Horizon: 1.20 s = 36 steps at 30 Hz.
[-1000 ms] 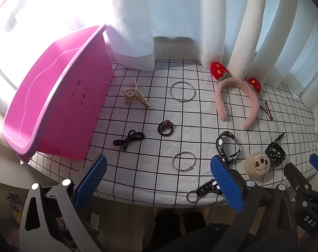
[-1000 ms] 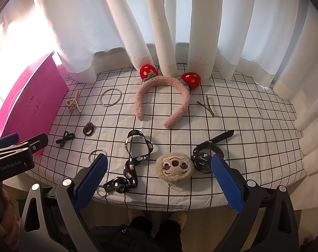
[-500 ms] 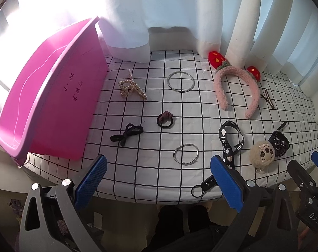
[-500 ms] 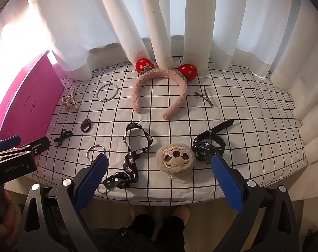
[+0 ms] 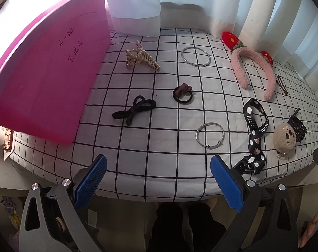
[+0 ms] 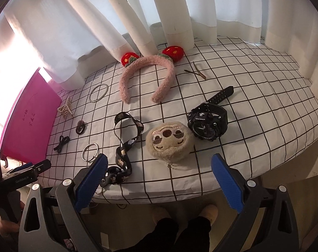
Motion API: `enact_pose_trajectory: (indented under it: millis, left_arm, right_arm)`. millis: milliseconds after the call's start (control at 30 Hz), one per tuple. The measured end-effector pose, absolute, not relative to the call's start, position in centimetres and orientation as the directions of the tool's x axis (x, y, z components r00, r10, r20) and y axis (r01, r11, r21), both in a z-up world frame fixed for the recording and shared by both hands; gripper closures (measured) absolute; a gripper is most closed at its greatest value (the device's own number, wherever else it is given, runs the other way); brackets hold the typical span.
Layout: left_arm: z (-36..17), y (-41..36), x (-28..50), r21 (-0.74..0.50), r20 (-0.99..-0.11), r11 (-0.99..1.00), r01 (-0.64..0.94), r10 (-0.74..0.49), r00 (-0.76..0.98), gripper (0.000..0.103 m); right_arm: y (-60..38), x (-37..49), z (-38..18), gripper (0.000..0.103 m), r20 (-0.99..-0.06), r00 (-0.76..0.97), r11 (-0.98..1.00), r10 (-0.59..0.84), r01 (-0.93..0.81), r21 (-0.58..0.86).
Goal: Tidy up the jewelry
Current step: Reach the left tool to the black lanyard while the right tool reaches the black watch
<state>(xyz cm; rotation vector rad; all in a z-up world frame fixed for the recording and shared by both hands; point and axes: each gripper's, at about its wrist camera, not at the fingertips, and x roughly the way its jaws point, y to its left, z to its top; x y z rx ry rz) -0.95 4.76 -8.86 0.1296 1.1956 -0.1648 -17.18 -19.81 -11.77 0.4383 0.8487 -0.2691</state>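
Left gripper gapes wide, empty, at the table edge. The silver bangle with bead ends lies flat just ahead, slightly right; right gripper, likewise empty, sits farther off.

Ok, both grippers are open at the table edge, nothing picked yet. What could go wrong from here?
The lanyard clip hangs at the table's front edge beside the right gripper; a nudge could drag it off. The thin silver bangle lies flat on the cloth and may slip from the left gripper. The pink bin looks tilted, so dropped items might miss.
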Motion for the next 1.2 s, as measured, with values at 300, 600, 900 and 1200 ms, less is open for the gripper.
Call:
enact_pose_trajectory:
  millis: [300, 600, 900, 1200]
  left_arm:
    - [-11.6, 1.7, -1.3, -0.012, -0.927, 0.984, 0.175, -0.077, 0.367, 0.006]
    - [-12.9, -1.2, -3.3, -0.027, -0.915, 0.997, 0.066, -0.051, 0.400, 0.006]
    - [-13.7, -3.1, -4.8, -0.031, -0.909, 0.999, 0.016, -0.035, 0.415, 0.006]
    - [-14.8, -3.4, -4.3, -0.044, -0.903, 0.999, 0.002, -0.041, 0.428, 0.006]
  right_arm:
    - [-25.9, -17.2, -14.4, 0.009, -0.805, 0.583, 0.867, -0.109, 0.451, 0.209]
    - [-29.6, -14.4, -17.3, 0.009, -0.821, 0.568, 0.945, -0.048, 0.292, 0.148]
    - [-30.1, -12.2, -19.4, 0.009, -0.827, 0.560, 0.981, 0.053, 0.126, 0.149]
    - [-28.9, -10.4, -20.1, 0.009, -0.814, 0.581, 0.993, 0.014, 0.088, 0.080]
